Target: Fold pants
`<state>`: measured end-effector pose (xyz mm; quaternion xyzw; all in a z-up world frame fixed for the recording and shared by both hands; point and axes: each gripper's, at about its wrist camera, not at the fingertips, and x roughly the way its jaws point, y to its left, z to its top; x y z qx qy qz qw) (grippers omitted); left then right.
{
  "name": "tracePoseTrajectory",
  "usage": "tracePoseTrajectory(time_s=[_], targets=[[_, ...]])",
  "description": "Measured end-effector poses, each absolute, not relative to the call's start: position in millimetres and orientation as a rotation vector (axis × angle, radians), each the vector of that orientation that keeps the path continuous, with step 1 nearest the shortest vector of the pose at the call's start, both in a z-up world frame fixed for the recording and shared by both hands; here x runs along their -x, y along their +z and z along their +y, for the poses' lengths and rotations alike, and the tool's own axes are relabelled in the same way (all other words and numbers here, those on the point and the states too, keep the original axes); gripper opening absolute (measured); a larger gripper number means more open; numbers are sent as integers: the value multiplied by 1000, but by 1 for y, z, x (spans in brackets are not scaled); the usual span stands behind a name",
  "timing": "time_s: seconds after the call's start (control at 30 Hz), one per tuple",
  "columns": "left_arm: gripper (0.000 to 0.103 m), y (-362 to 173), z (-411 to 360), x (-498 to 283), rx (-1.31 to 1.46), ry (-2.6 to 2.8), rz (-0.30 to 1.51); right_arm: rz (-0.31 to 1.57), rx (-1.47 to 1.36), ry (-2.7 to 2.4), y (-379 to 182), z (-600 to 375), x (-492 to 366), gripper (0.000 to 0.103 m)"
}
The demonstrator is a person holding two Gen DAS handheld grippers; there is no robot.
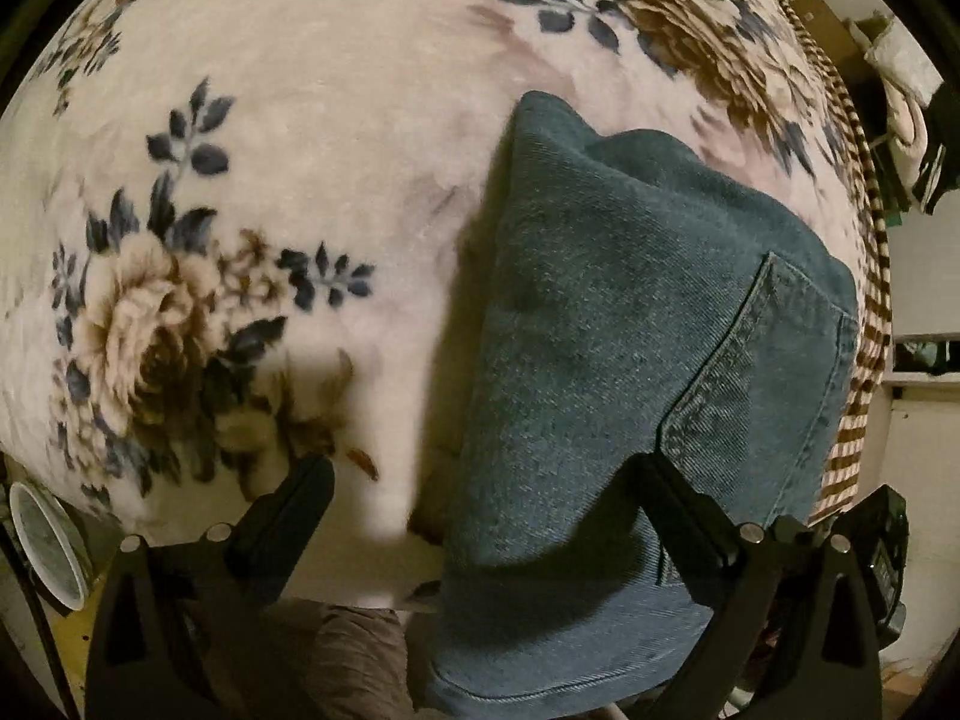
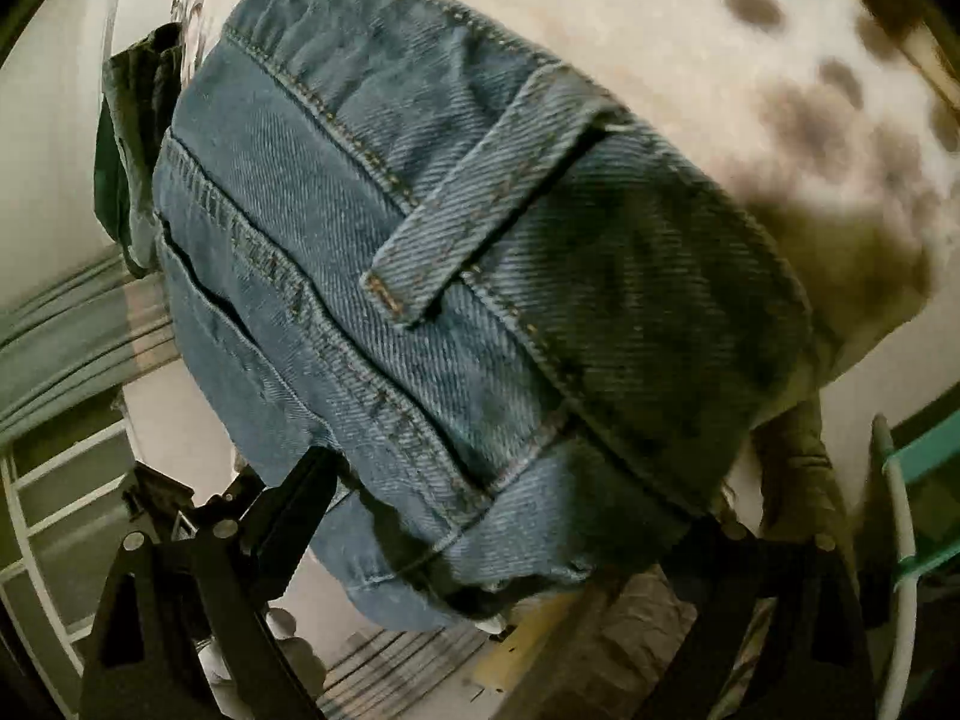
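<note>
Pants (image 1: 630, 324) lie as a folded denim stack at the bed's near edge, on the floral blanket (image 1: 312, 120), waistband overhanging. Left claw (image 1: 480, 480) spread wide, gripping nothing. Right claw (image 2: 516, 498) spread around the waistband end; whether it's pinching, can't tell. Looks like final-fold stage. Next: square up the stack.

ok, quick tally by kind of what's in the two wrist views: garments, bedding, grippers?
Folded blue denim jeans: 1
Dark green garment behind the jeans: 1
Cream floral fleece blanket: 1
Black two-finger grippers: 2, left gripper and right gripper, both spread wide
Total: 5
</note>
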<state>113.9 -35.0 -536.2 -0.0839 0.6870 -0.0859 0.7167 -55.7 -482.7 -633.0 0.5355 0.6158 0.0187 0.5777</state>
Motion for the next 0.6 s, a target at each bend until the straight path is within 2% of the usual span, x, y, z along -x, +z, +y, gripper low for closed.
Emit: tracePoseTrajectory(time_s=[0.07, 0.17, 0.2, 0.3, 0.5, 0.53, 0.6], targets=[[103, -536, -41, -116, 166, -193, 1513, 1429, -1248, 59, -631, -480, 58, 94], [103, -538, -55, -122, 162, -189, 1510, 1393, -1226, 85, -616, -474, 56, 81], [103, -539, -54, -122, 164, -190, 1510, 1373, -1204, 96, -607, -473, 55, 73], [103, -542, -54, -125, 187, -193, 1516, 1357, -1155, 132, -592, -465, 49, 73], [103, -565, -45, -129, 284, -227, 1567, 1381, -1168, 121, -615, -461, 31, 77], [103, -566, -45, -131, 284, -233, 1567, 1371, -1137, 110, -608, -458, 31, 72], [89, -563, -49, -132, 270, -272, 1554, 1358, -1050, 89, -593, -452, 34, 56]])
